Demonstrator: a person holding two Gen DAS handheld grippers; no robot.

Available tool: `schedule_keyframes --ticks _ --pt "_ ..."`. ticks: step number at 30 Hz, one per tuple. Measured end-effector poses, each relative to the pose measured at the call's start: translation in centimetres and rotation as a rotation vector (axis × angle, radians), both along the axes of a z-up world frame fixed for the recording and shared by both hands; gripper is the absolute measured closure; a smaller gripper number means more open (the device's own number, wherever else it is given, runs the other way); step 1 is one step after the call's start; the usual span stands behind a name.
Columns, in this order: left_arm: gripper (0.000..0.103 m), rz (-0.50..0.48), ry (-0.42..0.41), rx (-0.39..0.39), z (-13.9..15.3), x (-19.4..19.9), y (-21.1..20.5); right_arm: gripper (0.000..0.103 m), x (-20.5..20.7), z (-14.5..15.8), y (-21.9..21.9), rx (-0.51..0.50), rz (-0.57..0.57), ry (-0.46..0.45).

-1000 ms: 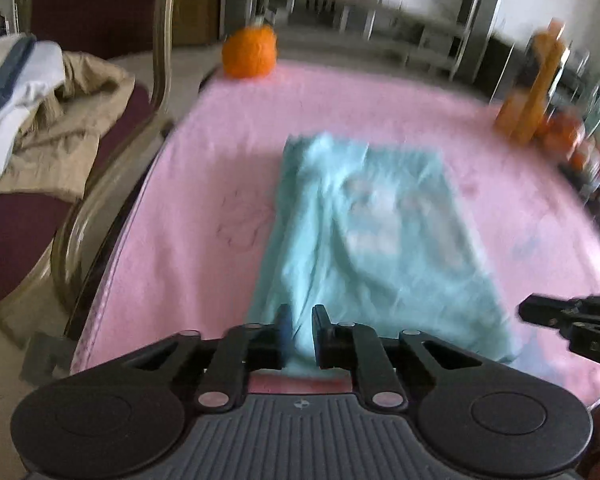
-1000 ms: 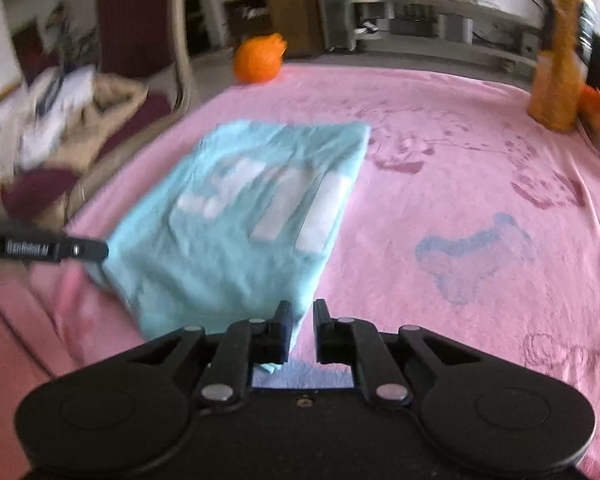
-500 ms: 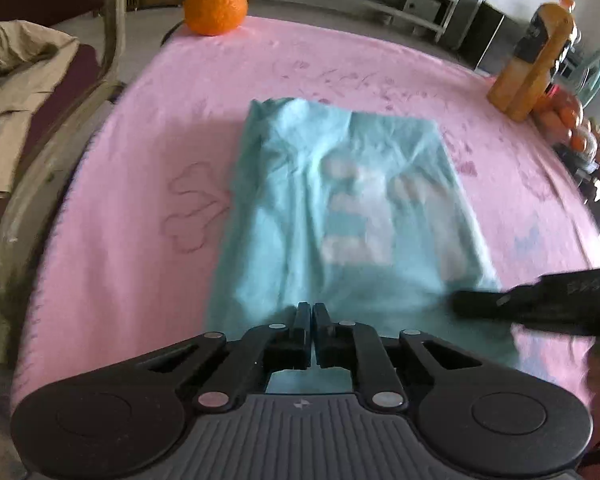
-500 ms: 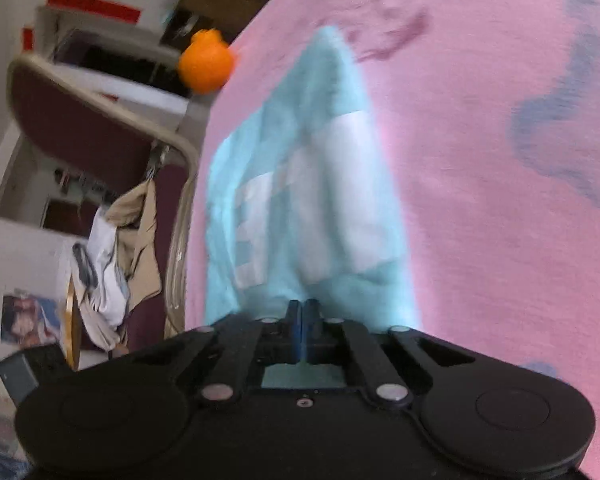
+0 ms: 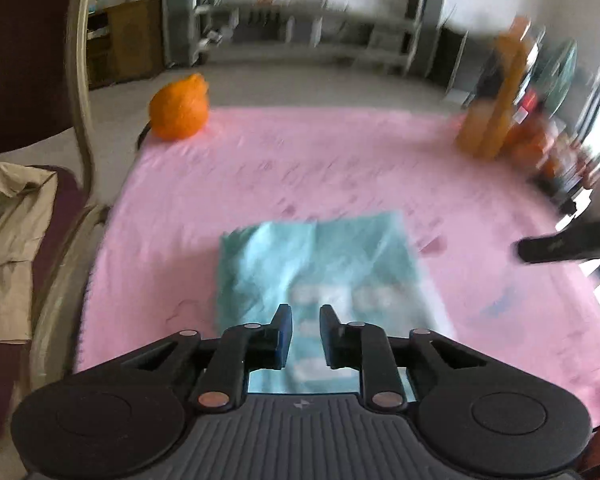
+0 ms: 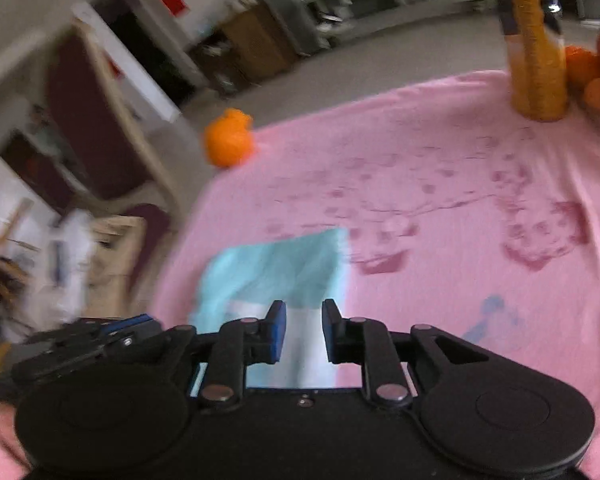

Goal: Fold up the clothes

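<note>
Now that the teal T-shirt (image 5: 320,264) lies shorter, folded, low-centre on the pink cloth (image 5: 340,168), left gripper (image 5: 303,334) gapes empty; right gripper (image 6: 303,330) is opening, released, so this fold appears complete.

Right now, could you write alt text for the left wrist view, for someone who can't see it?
A folded light-blue T-shirt lies on a pink blanket, with the left hand-held gripper just above its near edge, nothing pinched between its fingers. An orange sits at the far left corner and a juice bottle at the far right, both blurred.
</note>
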State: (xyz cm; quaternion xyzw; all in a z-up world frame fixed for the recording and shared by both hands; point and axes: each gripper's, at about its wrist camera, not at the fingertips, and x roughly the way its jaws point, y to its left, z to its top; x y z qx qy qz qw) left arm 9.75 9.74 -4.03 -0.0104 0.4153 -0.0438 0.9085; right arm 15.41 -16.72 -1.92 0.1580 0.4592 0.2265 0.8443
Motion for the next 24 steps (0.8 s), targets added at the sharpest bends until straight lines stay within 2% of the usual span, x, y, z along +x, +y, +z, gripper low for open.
schedule_keyframes --ticks 3,5,6,9,12,15,18,20,21,22,24 --pt "0.088 -0.068 0.007 -0.152 1.4 -1.9 0.9 0.083 -0.6 0.9 -1.2 0.13 0.001 0.121" --pt "0.087 -0.11 -0.01 -0.27 3.2 -3.4 2.1 0.077 -2.4 3.1 -2.3 0.267 0.072 0.14" --pt "0.087 -0.116 -0.029 -0.292 4.1 -4.2 2.6 0.074 -3.3 4.5 -2.8 0.31 0.101 0.129" --pt "0.086 -0.099 -0.105 -0.276 6.4 -5.7 3.7 0.071 -5.5 8.2 -4.2 0.351 0.119 0.044" --pt "0.083 -0.041 -0.126 -0.207 6.5 -5.1 3.7 0.068 -5.7 10.1 -4.3 0.268 0.065 -0.081" --pt "0.084 0.008 -0.104 -0.133 3.8 -2.8 2.4 0.068 -4.0 9.0 -3.4 0.149 0.002 -0.17" --pt "0.087 0.034 -0.044 -0.078 -0.1 -0.4 1.6 0.068 -1.9 5.7 -1.0 -0.014 -0.003 -0.256" --pt "0.087 0.05 0.003 -0.101 -2.2 0.8 1.3 0.078 -0.5 2.6 0.8 -0.099 0.021 -0.26" --pt "0.087 0.055 0.017 -0.117 -3.1 1.5 1.2 0.079 0.2 1.0 1.6 -0.13 0.035 -0.255" --pt "0.087 0.056 0.02 -0.134 -3.6 2.2 1.1 0.08 0.9 -0.6 2.2 -0.128 0.049 -0.231" --pt "0.087 0.066 0.006 -0.149 -4.2 3.5 1.1 0.08 2.3 -2.9 2.8 -0.063 0.06 -0.175"
